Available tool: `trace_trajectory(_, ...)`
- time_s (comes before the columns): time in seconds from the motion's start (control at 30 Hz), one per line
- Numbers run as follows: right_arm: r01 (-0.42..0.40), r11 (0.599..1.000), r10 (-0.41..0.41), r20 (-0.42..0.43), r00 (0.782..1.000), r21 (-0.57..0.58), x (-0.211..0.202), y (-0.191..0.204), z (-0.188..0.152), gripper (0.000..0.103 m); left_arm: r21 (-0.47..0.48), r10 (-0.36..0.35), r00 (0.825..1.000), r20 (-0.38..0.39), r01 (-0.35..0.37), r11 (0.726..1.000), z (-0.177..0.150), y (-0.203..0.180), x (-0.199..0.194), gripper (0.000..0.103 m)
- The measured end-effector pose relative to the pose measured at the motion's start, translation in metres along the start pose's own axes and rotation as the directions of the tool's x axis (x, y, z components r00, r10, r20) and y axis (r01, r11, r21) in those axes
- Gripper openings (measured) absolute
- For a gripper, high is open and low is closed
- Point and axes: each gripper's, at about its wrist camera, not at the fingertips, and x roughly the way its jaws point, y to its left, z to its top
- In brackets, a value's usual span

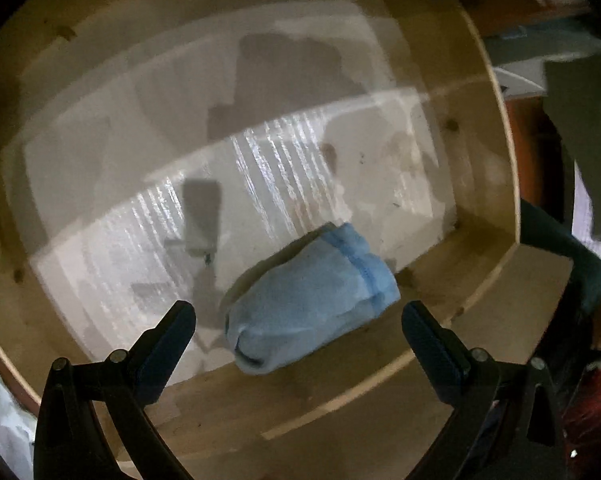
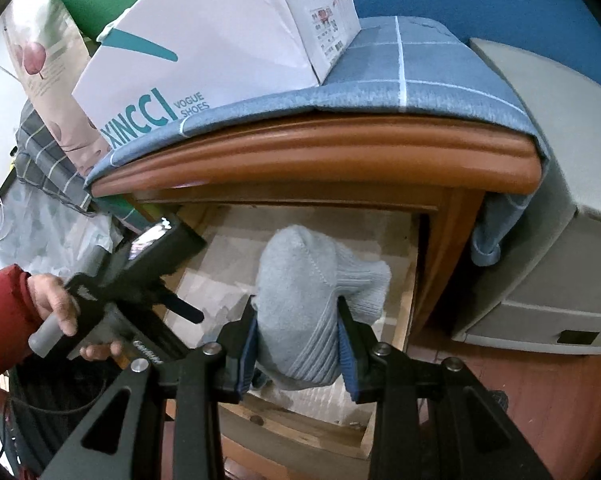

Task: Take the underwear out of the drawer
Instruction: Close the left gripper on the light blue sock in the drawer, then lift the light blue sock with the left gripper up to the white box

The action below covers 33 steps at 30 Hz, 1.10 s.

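Observation:
In the left wrist view a light blue folded underwear (image 1: 312, 300) lies on the white liner of the open wooden drawer (image 1: 480, 184), near its front right corner. My left gripper (image 1: 298, 322) is open, its fingers spread on either side of the bundle, just above it. In the right wrist view my right gripper (image 2: 296, 312) is shut on a grey-blue knitted underwear bundle (image 2: 316, 292), held above the open drawer (image 2: 300, 432). The left gripper (image 2: 140, 272) shows there too, reaching into the drawer from the left.
A brown wooden nightstand top (image 2: 320, 152) overhangs the drawer, covered by a blue checked cloth (image 2: 400, 72) with a white shoe box (image 2: 204, 52) on it. A grey box (image 2: 560, 220) stands to the right. Bedding and bags are piled on the left.

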Motion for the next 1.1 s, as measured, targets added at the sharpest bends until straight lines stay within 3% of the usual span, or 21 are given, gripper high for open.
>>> trace_trajectory(0.1,-0.003,1.000,0.003,-0.001,1.000,-0.002,0.002,0.002,0.000,0.034,-0.020,-0.032,0.999,-0.036,0.031,0.999,0.004,-0.001,0.011,0.101)
trace_trajectory(0.2,-0.004,1.000,0.004,-0.002,1.000,-0.002,0.002,0.003,0.000,0.035,-0.011,-0.031,0.994,-0.103,0.030,0.999,0.004,-0.007,0.025,0.087)
trace_trajectory(0.33,-0.010,1.000,0.010,0.008,1.000,-0.007,0.000,0.005,0.001,0.035,-0.030,0.023,0.994,-0.104,-0.027,0.999,0.002,-0.005,0.029,0.071)
trace_trajectory(0.57,-0.013,1.000,0.013,0.010,1.000,-0.010,-0.002,0.005,0.000,0.035,-0.078,0.024,0.998,-0.050,-0.028,0.997,-0.011,0.001,0.021,0.058)
trace_trajectory(0.7,-0.007,1.000,0.007,0.008,1.000,-0.009,-0.001,0.004,0.000,0.035,-0.116,0.026,1.000,0.011,-0.024,0.993,-0.024,0.005,0.010,0.050)
trace_trajectory(0.87,0.006,1.000,-0.006,-0.013,1.000,-0.007,0.005,0.004,-0.001,0.035,-0.150,0.000,0.993,0.116,0.018,0.988,-0.045,0.008,-0.015,0.050)
trace_trajectory(1.1,0.027,1.000,-0.028,-0.041,0.999,-0.014,0.018,0.005,-0.002,0.035,-0.140,0.018,0.963,0.268,0.020,0.990,-0.084,0.008,-0.061,0.049)
